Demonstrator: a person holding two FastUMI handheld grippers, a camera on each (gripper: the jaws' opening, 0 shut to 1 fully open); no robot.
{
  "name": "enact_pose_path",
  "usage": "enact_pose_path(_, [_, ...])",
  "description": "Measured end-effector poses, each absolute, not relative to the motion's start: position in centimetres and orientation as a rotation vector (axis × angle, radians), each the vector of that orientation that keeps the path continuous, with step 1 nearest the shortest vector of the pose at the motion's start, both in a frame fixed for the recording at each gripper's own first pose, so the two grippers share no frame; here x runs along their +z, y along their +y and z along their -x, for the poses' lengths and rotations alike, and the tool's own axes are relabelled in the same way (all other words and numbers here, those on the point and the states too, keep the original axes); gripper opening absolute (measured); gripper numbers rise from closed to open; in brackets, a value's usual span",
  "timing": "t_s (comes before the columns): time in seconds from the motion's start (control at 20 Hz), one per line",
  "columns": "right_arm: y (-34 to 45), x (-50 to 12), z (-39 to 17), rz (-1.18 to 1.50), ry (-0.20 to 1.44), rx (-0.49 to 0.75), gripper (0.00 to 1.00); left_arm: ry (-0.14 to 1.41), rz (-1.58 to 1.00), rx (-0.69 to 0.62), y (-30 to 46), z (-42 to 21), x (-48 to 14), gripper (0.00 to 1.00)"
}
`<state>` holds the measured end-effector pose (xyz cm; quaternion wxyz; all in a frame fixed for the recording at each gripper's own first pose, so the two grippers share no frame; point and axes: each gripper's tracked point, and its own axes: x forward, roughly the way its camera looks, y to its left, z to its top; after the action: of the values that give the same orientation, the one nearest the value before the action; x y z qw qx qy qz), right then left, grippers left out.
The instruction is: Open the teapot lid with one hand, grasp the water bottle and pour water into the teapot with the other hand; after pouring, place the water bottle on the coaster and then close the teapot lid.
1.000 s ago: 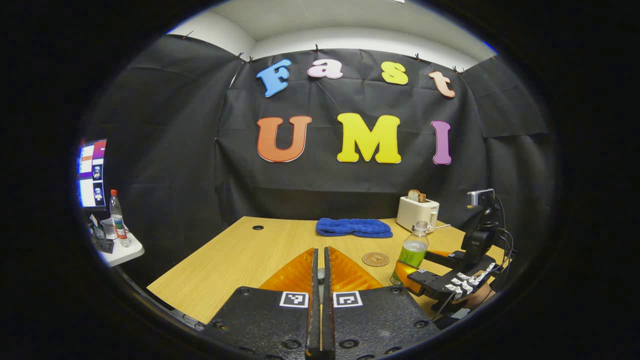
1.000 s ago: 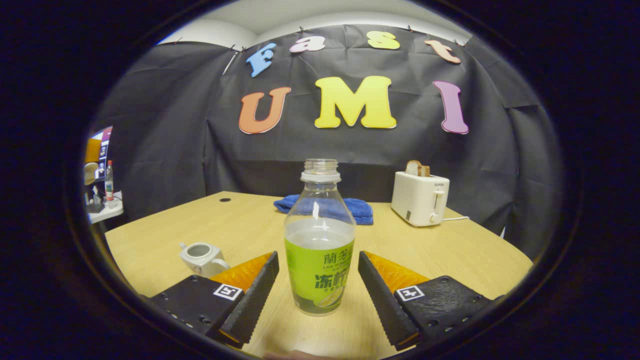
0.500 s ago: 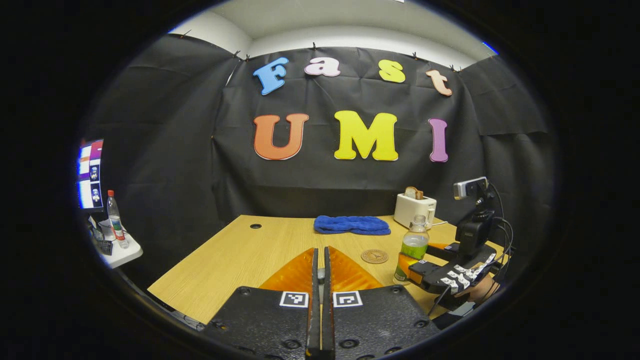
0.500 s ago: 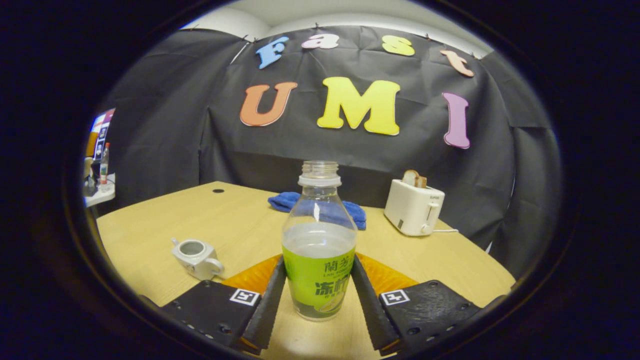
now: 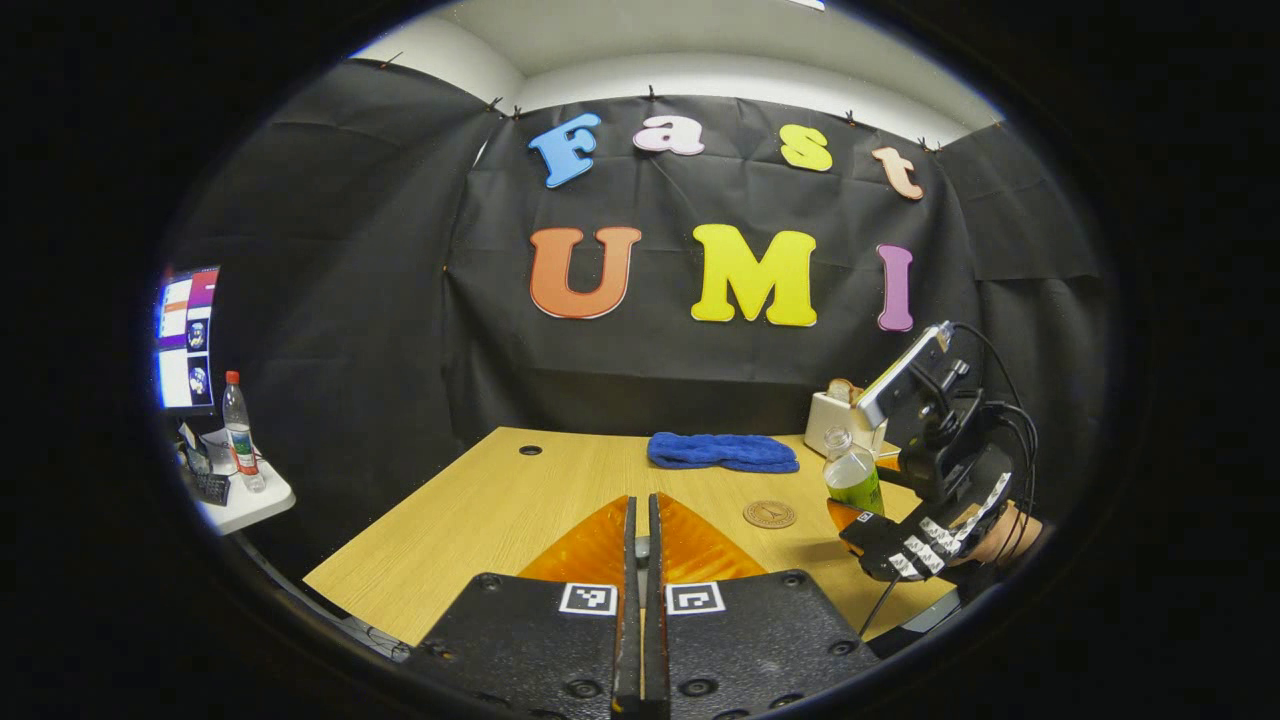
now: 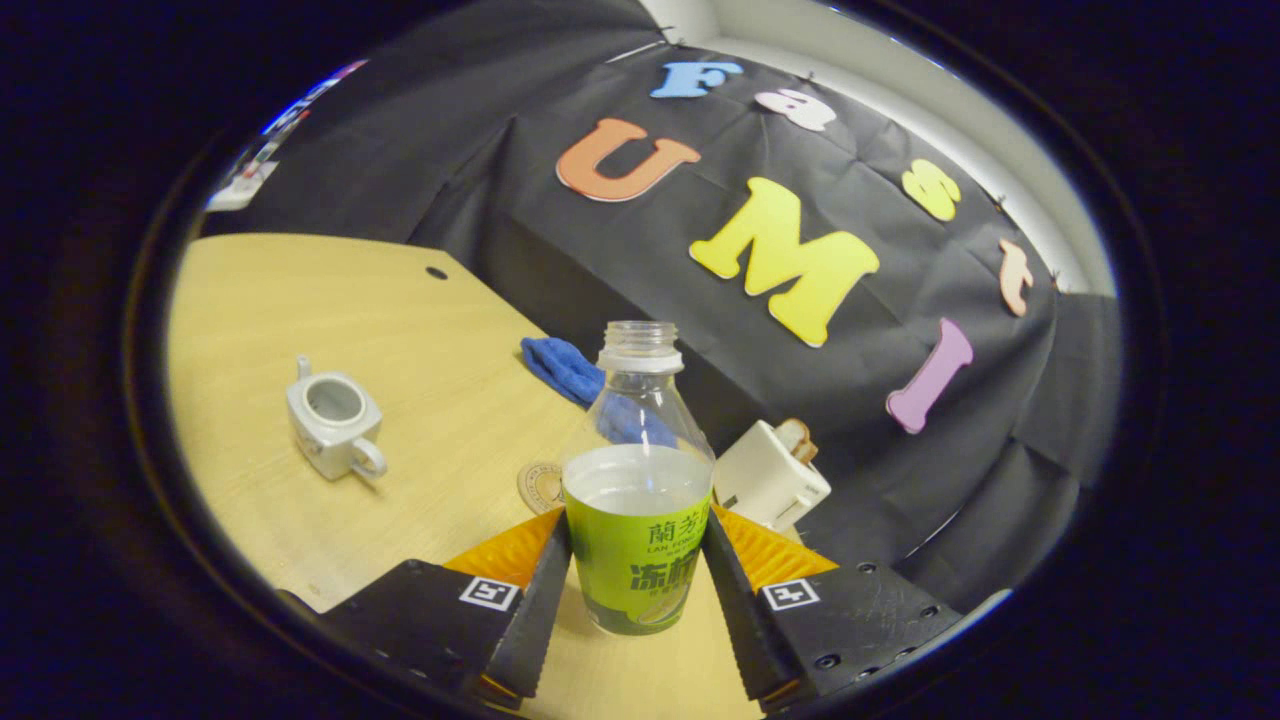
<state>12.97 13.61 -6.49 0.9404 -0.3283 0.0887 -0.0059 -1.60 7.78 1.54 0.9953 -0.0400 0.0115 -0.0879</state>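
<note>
At ten o'clock in the right gripper view sits the lidless teapot (image 6: 333,425). Our right gripper (image 6: 635,580) pinches the water bottle (image 6: 637,480); left gripper (image 5: 640,560) pressed together. We should tilt slowly, mouth over the opening.

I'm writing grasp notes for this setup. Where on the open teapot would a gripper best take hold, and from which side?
Probably the loop handle of the teapot, which sticks out from the body on the side opposite the short spout. Come in from the handle side with the fingers across the loop. The body looks wide and boxy, and the top opening should stay free for pouring.
</note>
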Motion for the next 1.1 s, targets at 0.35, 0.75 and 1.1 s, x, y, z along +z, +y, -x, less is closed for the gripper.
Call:
enact_pose_path(0.35, [17.3, -7.0, -13.7, 1.073, 0.112, -0.03, 0.73, 0.022, 0.088, -0.153, 9.9, 1.3, 1.5, 0.04])
enact_pose_path(0.75, [19.9, -7.1, -14.0, 1.456, -0.014, -0.078, 0.73, 0.026, 0.09, -0.15, 10.8, 1.3, 1.5, 0.04])
enact_pose_path(1.1, [21.7, -7.0, -13.5, 1.633, -0.081, -0.085, 0.73, 0.026, 0.081, -0.166, 10.6, 1.5, 1.5, 0.04])
